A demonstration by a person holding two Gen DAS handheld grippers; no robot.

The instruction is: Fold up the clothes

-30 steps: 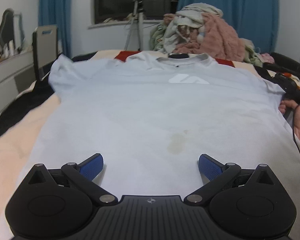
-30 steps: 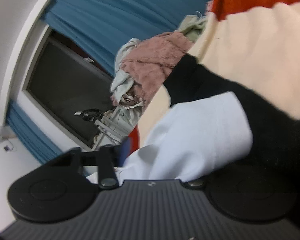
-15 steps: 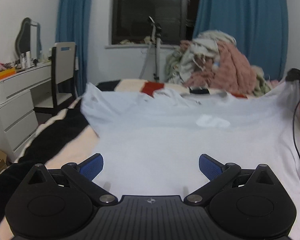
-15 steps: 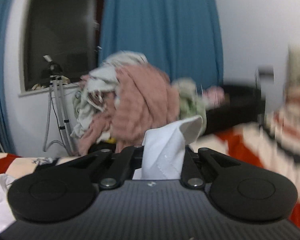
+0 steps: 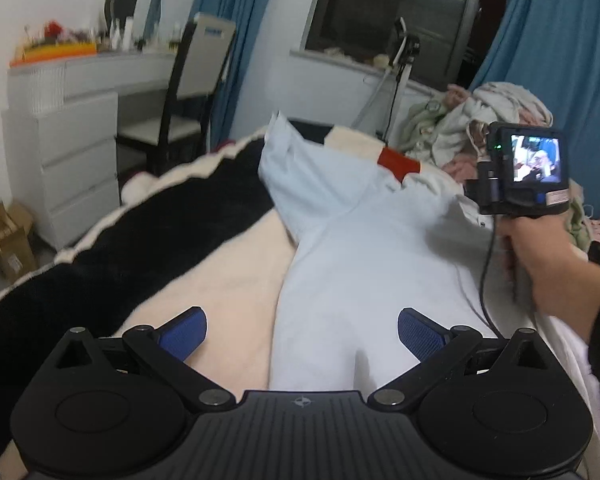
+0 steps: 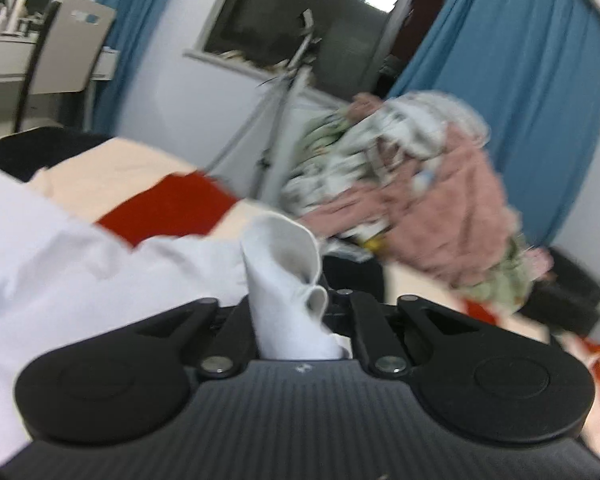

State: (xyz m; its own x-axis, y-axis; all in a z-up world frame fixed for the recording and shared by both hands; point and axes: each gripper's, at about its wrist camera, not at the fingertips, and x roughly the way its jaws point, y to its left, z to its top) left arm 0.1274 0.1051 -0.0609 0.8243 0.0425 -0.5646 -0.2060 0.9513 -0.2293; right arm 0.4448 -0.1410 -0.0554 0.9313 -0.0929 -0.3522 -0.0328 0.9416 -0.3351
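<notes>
A pale blue T-shirt [image 5: 364,248] lies on the bed, its right side lifted and carried over toward the left. My left gripper [image 5: 302,330] is open and empty, low over the shirt's left lower edge, its blue pads [image 5: 182,332] wide apart. My right gripper [image 6: 296,320] is shut on the T-shirt's sleeve [image 6: 288,280], which sticks up between its jaws. The right gripper's body and the hand that holds it show in the left wrist view [image 5: 520,176], above the shirt's right shoulder.
The bed has a cream, black and red blanket [image 5: 204,264]. A pile of clothes [image 6: 412,184] sits at the bed's far end by a tripod [image 5: 396,76] and blue curtains. A white dresser [image 5: 64,152] and a chair [image 5: 192,92] stand left. A cardboard box [image 5: 8,236] is on the floor.
My right gripper has lifted the sleeve and carried it leftward over the shirt. The left gripper has turned toward the shirt's left edge and stays open.
</notes>
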